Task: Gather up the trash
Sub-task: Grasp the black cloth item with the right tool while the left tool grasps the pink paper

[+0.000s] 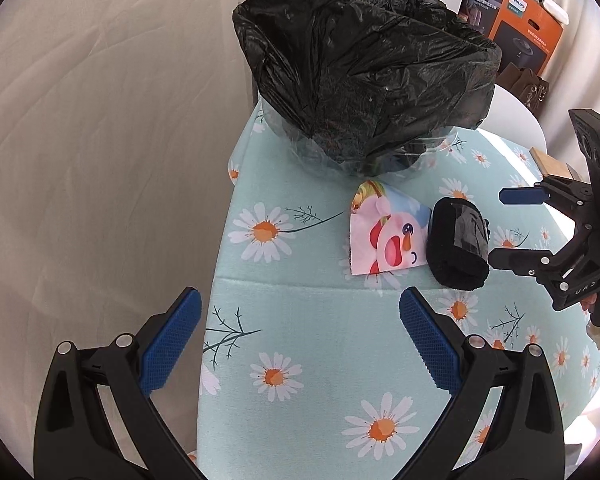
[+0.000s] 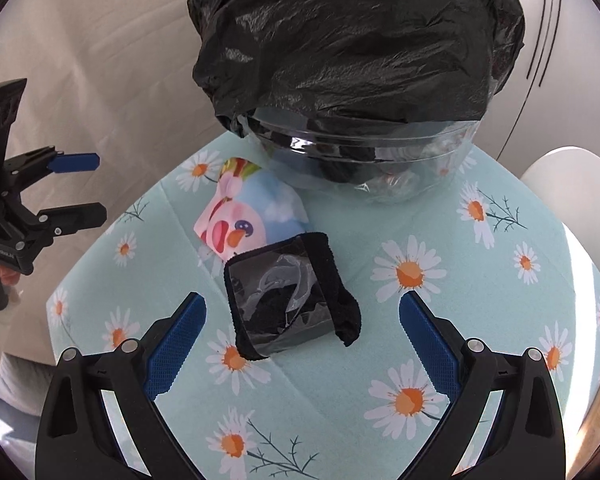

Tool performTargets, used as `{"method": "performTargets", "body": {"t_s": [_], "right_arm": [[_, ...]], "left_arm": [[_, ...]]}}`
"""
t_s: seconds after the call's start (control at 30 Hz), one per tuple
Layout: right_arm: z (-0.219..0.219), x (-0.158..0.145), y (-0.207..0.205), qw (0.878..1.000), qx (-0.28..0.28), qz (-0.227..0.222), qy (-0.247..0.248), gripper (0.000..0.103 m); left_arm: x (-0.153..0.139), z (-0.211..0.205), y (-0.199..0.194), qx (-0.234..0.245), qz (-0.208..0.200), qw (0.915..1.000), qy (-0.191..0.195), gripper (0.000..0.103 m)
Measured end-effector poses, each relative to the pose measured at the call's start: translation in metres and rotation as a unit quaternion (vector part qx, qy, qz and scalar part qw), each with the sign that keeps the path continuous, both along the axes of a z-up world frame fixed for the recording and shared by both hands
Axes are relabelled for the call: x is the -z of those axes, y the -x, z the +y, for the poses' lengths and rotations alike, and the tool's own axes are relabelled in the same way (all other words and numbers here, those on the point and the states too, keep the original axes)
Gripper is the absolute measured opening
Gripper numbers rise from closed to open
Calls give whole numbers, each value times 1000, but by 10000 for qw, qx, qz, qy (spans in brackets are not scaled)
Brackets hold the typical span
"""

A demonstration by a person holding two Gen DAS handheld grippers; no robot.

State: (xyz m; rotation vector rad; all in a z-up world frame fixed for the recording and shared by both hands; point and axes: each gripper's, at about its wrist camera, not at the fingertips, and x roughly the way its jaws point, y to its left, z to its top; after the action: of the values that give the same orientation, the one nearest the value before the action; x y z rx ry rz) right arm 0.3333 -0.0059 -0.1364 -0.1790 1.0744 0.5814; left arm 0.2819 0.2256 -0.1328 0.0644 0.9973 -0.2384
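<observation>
Nearest the right wrist camera, the right gripper (image 2: 302,344) hangs over the desk (image 2: 480,320) with its blue-padded fingers (image 2: 176,344) spread wide and nothing between them. The desk wears a pale green cloth printed with daisies. Just ahead of those fingers, between their tips, lies a black cloth roll (image 2: 288,296) bound with a band of clear tape, resting flat on the cloth and touched by neither finger.

The left gripper (image 1: 300,340) is also wide open and empty. It hovers over the near left part of the desk (image 1: 300,360), with its left finger out past the desk's edge, above the white sheet (image 1: 100,160) that hangs behind. From this view the roll (image 1: 458,244) sits to the front right, and the right gripper (image 1: 504,228) appears just beyond it at the right edge, jaws apart.

Touching the roll on its far left side is a cartoon wrapper (image 2: 252,212), pink and blue, lying flat with one corner tucked under the roll. Beyond the wrapper, at the far end of the desk, stands a clear bin (image 2: 380,168) lined with a black trash bag (image 2: 360,40), whose plastic billows over the rim. The wrapper's far tip reaches the bin's base.

Behind the desk, in the left view, an orange box (image 1: 528,32) sits among other things.
</observation>
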Motion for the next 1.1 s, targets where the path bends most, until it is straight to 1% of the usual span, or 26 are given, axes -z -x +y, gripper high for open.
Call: {"method": "performTargets", "body": {"t_s": [0.1, 0.17, 0.23, 0.3, 0.43, 0.6, 0.73, 0.8, 0.9, 1.0, 1.1], "right_arm": [[8, 17, -6, 9998, -119, 102, 106, 93], [12, 26, -10, 9995, -197, 223, 98, 92], [15, 33, -12, 9985, -306, 447, -9, 60], [11, 31, -10, 9989, -247, 396, -100, 57], [-9, 27, -5, 9990, -43, 419, -120, 57], [-52, 20, 8, 9982, 359, 441, -168, 57], [-87, 15, 20, 9969, 628, 443, -173, 57], [-102, 9, 28, 9963, 745, 397, -162, 57], [-121, 6, 40, 9949, 911, 402, -187, 57], [-140, 6, 53, 9929, 1087, 435, -185, 57], [-153, 11, 65, 9906, 1263, 485, -194, 58]], "left_arm": [[8, 1, 7, -21, 91, 9999, 64, 97], [13, -1, 10, -8, 144, 9999, 1, 97], [19, -3, 11, 9, 193, 9998, -44, 97], [23, -4, 11, 18, 241, 9997, -24, 97], [31, -11, 4, 15, 294, 9996, 30, 97], [36, -29, -9, -52, 241, 9997, 53, 97], [42, -44, -23, -95, 312, 9991, 264, 97], [45, -54, -29, -100, 288, 9991, 294, 97], [50, -68, -34, -144, 228, 9993, 244, 97], [54, -87, -40, -25, 188, 9996, 206, 97], [60, -103, -47, 41, 176, 9998, 34, 97]]}}
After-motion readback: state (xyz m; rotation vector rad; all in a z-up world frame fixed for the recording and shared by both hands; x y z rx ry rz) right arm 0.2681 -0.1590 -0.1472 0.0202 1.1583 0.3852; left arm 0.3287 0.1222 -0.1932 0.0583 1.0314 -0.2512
